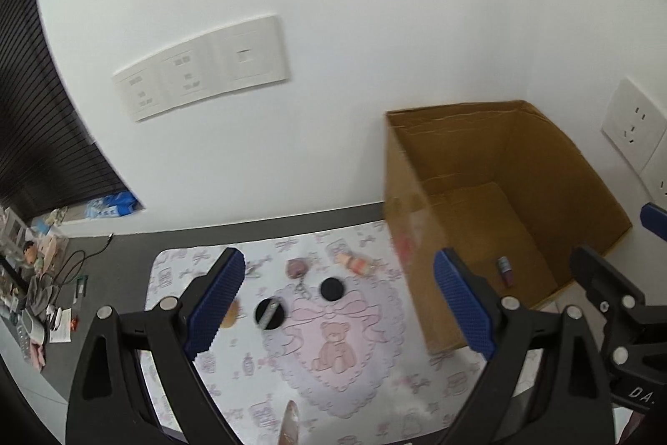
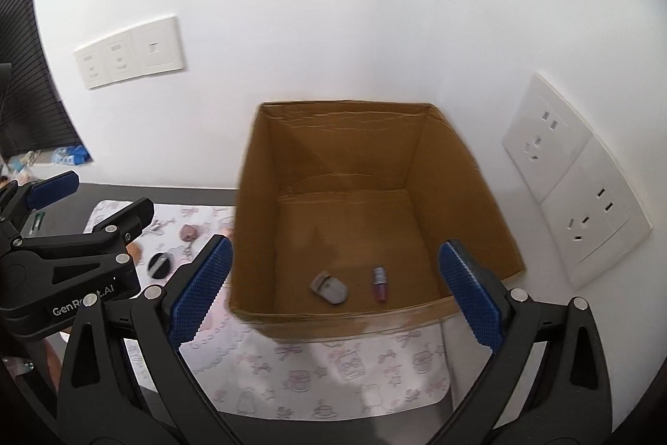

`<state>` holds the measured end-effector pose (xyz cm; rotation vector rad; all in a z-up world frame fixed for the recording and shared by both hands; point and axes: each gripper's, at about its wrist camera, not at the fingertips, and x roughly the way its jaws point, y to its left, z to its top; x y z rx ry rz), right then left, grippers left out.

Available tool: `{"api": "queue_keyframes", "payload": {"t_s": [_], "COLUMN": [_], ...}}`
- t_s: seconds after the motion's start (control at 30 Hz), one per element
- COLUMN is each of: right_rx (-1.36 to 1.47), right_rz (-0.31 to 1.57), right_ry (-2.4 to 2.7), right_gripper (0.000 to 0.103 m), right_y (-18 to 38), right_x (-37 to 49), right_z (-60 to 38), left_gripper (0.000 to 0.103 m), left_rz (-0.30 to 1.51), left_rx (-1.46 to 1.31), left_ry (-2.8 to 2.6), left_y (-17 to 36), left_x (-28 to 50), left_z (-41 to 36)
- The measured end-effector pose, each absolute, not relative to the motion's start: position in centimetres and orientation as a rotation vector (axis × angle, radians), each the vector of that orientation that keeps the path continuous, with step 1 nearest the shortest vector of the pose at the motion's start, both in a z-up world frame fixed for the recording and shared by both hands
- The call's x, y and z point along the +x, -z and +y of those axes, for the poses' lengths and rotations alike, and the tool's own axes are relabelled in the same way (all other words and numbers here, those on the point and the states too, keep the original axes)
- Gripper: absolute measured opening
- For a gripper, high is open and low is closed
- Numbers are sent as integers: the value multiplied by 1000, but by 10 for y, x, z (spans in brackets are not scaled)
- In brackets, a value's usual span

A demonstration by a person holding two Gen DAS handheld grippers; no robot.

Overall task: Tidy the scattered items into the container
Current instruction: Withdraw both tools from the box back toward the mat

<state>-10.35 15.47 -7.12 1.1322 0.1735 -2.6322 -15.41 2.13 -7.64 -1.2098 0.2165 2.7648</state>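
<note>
Both the left gripper (image 1: 339, 307) and right gripper (image 2: 333, 288) gape wide, holding nothing. The cardboard box (image 2: 467, 169) sits between the right fingers; a black disc (image 1: 272, 313) lies between the left ones.

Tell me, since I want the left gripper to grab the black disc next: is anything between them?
Nothing visible blocks it. The left gripper is open and empty above the mat, and the black disc lies bare between its fingers, with a keychain just beside it, apart from the cardboard box.
</note>
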Motion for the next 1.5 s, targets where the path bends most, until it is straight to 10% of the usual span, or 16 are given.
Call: {"api": "queue_keyframes", "payload": {"t_s": [1.5], "right_rx": [1063], "right_rz": [344], "right_ry": [2437], "right_gripper": [100], "right_y": [86], "right_x": [-6], "right_z": [-65], "left_gripper": [91], "left_rz": [74], "left_rx": [-1287], "left_ry": [-2886], "left_y": [121], "left_x": [-127], "left_z": [-209]}}
